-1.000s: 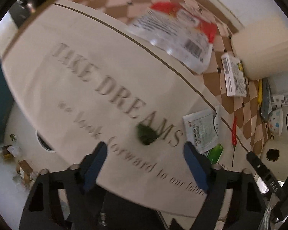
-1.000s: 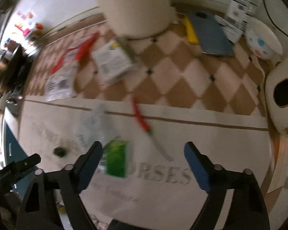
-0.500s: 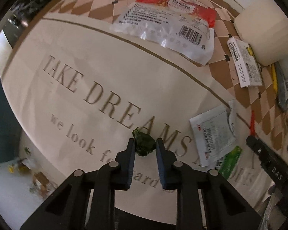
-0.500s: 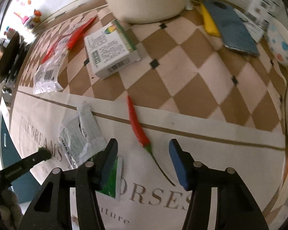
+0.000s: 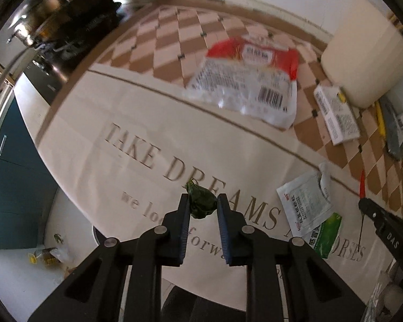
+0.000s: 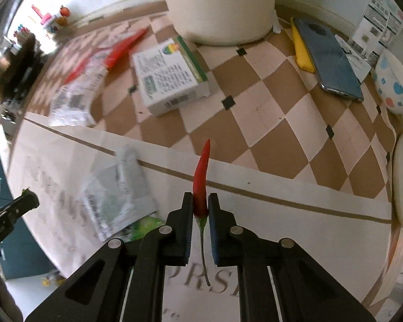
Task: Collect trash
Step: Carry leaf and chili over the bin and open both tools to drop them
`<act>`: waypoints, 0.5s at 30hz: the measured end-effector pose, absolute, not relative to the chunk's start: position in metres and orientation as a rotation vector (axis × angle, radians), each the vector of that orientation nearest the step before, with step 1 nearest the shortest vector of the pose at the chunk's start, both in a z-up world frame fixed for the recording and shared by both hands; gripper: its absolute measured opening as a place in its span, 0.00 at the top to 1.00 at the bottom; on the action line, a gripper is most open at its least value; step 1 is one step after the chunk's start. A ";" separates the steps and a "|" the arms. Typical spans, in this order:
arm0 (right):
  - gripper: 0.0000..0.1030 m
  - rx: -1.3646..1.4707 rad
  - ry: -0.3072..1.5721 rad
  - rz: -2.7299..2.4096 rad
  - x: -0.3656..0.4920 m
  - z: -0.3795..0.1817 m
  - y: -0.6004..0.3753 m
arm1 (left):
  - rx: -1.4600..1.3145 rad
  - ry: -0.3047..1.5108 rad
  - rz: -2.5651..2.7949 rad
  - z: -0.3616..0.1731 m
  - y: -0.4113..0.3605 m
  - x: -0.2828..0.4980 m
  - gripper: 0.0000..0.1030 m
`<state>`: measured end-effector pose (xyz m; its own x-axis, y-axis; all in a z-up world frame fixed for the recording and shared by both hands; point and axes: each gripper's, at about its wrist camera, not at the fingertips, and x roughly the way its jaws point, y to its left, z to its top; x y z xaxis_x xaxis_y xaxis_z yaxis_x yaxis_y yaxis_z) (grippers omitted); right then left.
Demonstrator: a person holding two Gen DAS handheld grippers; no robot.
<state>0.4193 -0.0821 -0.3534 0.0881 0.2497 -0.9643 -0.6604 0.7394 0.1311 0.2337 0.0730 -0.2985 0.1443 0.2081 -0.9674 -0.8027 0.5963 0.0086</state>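
Both grippers have lifted: left [image 5: 200,206] clenches the wad [image 5: 201,201], right [image 6: 200,206] the chili [image 6: 200,185]; keep squeezing, chili tip at 12.

Your left claw [image 5: 200,209] covers both sides of the dark green scrap [image 5: 201,203], so its full shape is hidden from you. Your right claw [image 6: 200,207] hides the middle of the red chili [image 6: 201,185]. Beyond the chili, the cream cylinder [image 6: 219,5] is cut off by the top edge. Left of that cylinder, the red-and-clear food bag [image 6: 91,80] is smeared by blur and its print is unreadable. The green sachet [image 6: 145,226] lies mostly hidden under the torn white packet [image 6: 115,198].
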 end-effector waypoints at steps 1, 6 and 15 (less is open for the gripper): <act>0.89 -0.367 1.318 0.717 0.417 -0.348 -0.083 | -0.604 1.203 0.797 -0.292 0.074 0.227 0.84; 0.89 -0.319 1.304 0.812 0.392 -0.318 -0.068 | -0.644 1.141 0.804 -0.274 0.089 0.198 0.84; 0.89 -0.347 1.280 1.019 0.323 -0.280 -0.012 | -0.746 1.085 0.933 -0.269 0.120 0.103 0.84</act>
